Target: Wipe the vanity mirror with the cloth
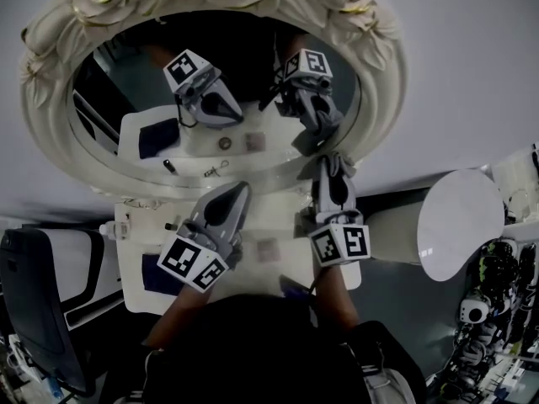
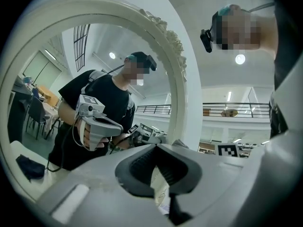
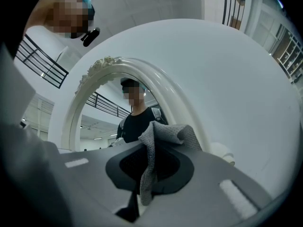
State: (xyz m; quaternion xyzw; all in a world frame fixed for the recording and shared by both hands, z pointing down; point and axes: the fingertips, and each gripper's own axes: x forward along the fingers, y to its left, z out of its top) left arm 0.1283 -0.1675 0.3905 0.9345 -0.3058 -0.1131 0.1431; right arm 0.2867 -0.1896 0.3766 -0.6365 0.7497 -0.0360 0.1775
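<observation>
- Two grippers up in front of the vanity mirror, both doubled in its glass.
- Right gripper clenched on the cloth. Pinched deep in the hollow between the jaws, loose end bunched up over the tips and spilling forward.
- Glass just ahead of those right tips, by its lower edge. Touching or a shade short, impossible to tell from here.
- Left gripper pressed closed on nothing, tips meeting, only an empty teardrop pocket behind them. Mirror straight ahead of its jaws, apart from them.
- Cloth: grey, waffle-textured weave, limp and light by the look. Likely to droop, fold and slip round rather than hold a flat face.
- Best taken by a gathered middle, as here, with a fat wad left ahead of the tips. Too little past the tips and the hard jaw ends risk meeting the glass.
- Glass: oval, smooth, hard, highly reflective. Surely fragile, so gentle pressure and broad strokes called for.
- Frame: thick, glossy cream-white, moulded roses across the top, faint gilt touches. Deep relief there, probably quick to snag a soft weave.
- Possibly prone to rocking if pushed hard ahead of the jaws. Worth steadying at the frame, never at the glass.
</observation>
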